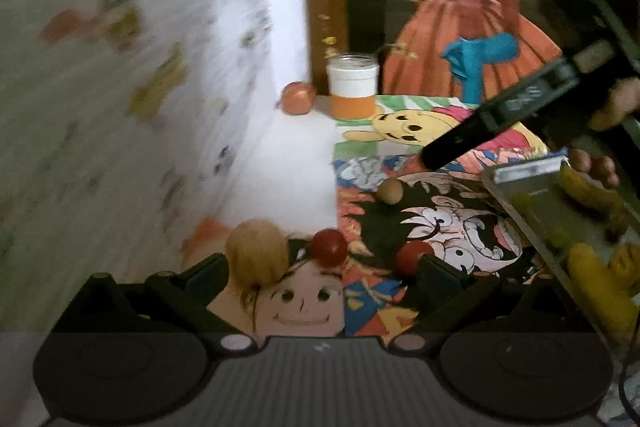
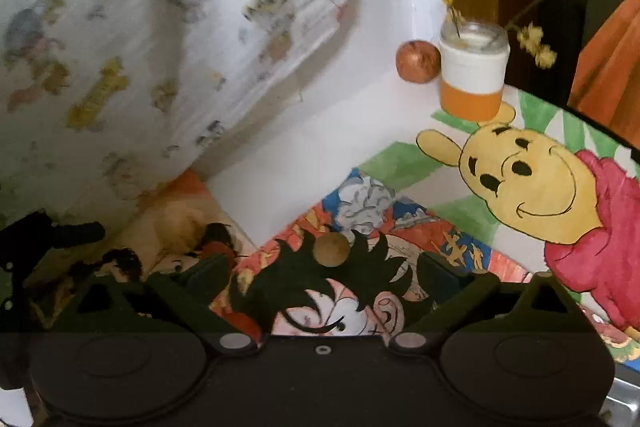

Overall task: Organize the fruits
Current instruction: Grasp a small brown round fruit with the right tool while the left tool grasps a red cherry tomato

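fruits are lying loose on the picture-covered worktop (image 1: pixel 304 163): a pale round one (image 1: pixel 257 251) and two red ones (image 1: pixel 329 247) (image 1: pixel 412 255) sitting just ahead of the left gripper (image 1: pixel 320 271), a small tan ball (image 2: pixel 331 247) lying ahead of the right gripper (image 2: pixel 326 277). both jaws are standing released, gripping nothing. a tray (image 1: pixel 520 173) right of the tan ball is holding yellow fruit (image 1: pixel 600 287).

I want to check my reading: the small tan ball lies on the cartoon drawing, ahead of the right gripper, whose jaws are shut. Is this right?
Not quite: the right gripper is open, as the right wrist view shows. The small tan ball does lie on the cartoon drawing ahead of it.
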